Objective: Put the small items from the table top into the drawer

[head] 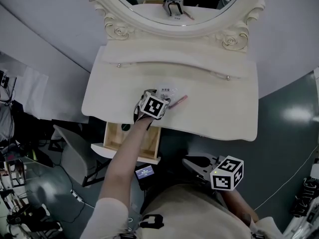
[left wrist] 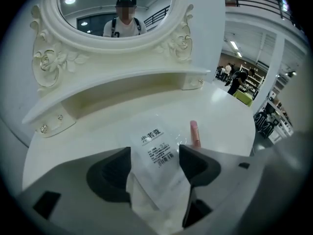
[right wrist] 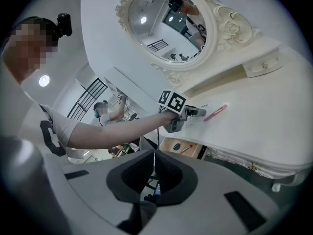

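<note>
A white labelled packet [left wrist: 155, 148] lies flat on the cream dressing table [head: 219, 106], near its front edge. My left gripper [left wrist: 155, 156] stands over it, jaws wide open, one on each side of the packet, which lies slack on the table. A pink stick [left wrist: 195, 132] lies just right of the packet, touching nothing; in the head view the pink stick [head: 179, 101] shows beside my left gripper [head: 163, 98]. Below the front edge a wooden drawer [head: 149, 151] stands pulled out, with a green item [right wrist: 176, 146] and a red stick [right wrist: 189, 150] inside. My right gripper [right wrist: 152, 169] hangs low at the right, shut and empty.
An oval mirror [head: 174, 4] in a carved frame rises behind the table top. A raised back shelf with small knobs [head: 228, 77] runs under it. A small lit screen [head: 144, 172] sits below the drawer. Grey furniture and cables crowd the floor at the left.
</note>
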The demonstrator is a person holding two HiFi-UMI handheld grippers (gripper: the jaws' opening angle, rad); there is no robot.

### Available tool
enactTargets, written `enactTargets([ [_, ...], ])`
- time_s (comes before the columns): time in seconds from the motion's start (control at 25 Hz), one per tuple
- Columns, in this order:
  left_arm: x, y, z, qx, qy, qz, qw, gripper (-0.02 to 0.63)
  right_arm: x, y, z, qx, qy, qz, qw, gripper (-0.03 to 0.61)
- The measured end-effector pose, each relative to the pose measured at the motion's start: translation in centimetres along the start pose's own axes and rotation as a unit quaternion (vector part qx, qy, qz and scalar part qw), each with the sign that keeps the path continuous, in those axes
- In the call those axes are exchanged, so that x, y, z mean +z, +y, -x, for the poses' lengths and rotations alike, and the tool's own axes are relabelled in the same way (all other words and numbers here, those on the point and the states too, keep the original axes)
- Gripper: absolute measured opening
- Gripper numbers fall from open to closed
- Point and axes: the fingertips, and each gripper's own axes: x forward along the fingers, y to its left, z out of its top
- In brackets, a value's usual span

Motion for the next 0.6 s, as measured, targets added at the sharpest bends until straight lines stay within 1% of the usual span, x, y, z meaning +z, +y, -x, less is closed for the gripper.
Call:
enactTargets([
  [0.12, -0.28, 0.41, -0.74, -0.001, 0.015, 0.001, 0.9999, 0.342, 0.02, -0.47, 0.17, -0.005, -0.002, -0.007, 1.000, 0.029],
  [0.24, -0.34, -0.01, -1.03, -0.018, 0.021, 0.011, 0.9996, 0.342, -0.04, -0.81, 0.44, -0.008, -0.003, -0.010, 1.000, 0.029],
  [0.36, -0.28, 0.04, -1.05, -0.023, 0.014, 0.010, 0.9996, 0.342, -0.01, -0.82, 0.35, -0.007, -0.002, -0.011, 1.000, 0.029],
  [0.6, -0.28, 0.25, -0.91, -0.019, 0.002, 0.016, 0.9997, 0.340, -0.26, -0.58, 0.07, -0.007, 0.000, -0.010, 1.000, 0.029],
])
